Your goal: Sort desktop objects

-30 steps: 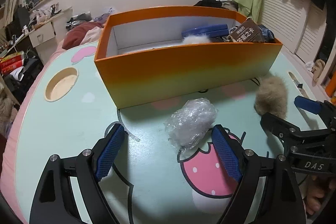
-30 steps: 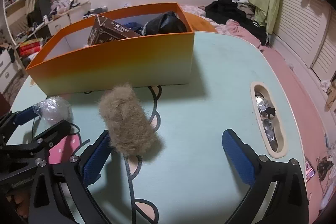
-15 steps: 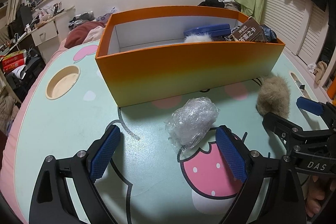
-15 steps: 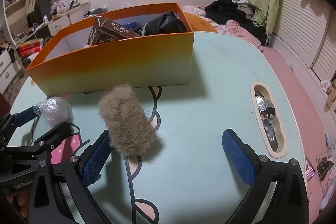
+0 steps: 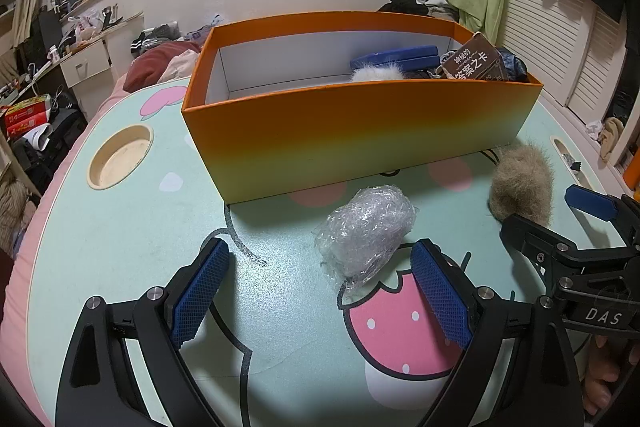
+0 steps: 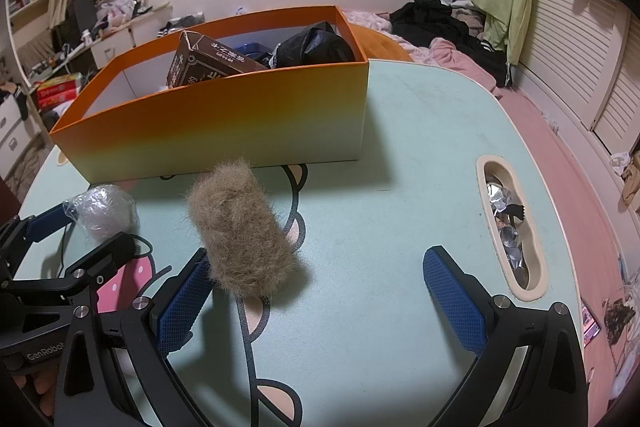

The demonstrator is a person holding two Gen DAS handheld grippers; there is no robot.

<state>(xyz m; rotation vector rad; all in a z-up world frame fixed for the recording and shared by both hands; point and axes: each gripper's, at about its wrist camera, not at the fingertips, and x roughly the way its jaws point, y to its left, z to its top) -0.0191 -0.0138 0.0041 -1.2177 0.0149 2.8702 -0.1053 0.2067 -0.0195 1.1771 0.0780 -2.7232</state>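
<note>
The plastic-wrapped bundle (image 5: 366,229) lies on the table (image 5: 132,227), at 1 o'clock of the left gripper (image 5: 320,293), whose jaws are wide open. The furry roll (image 6: 240,231) lies at 10 o'clock of the right gripper (image 6: 320,303), jaws also open, touching its left pad. The orange box (image 5: 352,143) stands behind both

**Object count around the orange box**

One orange box (image 5: 360,139). In front of it: one plastic-wrapped bundle (image 5: 366,233) and one brown furry roll (image 6: 240,231). Inside it: one brown carton (image 6: 212,63), one blue case (image 5: 396,57), one white fluffy item (image 5: 376,74), one black bag (image 6: 316,47).
</note>
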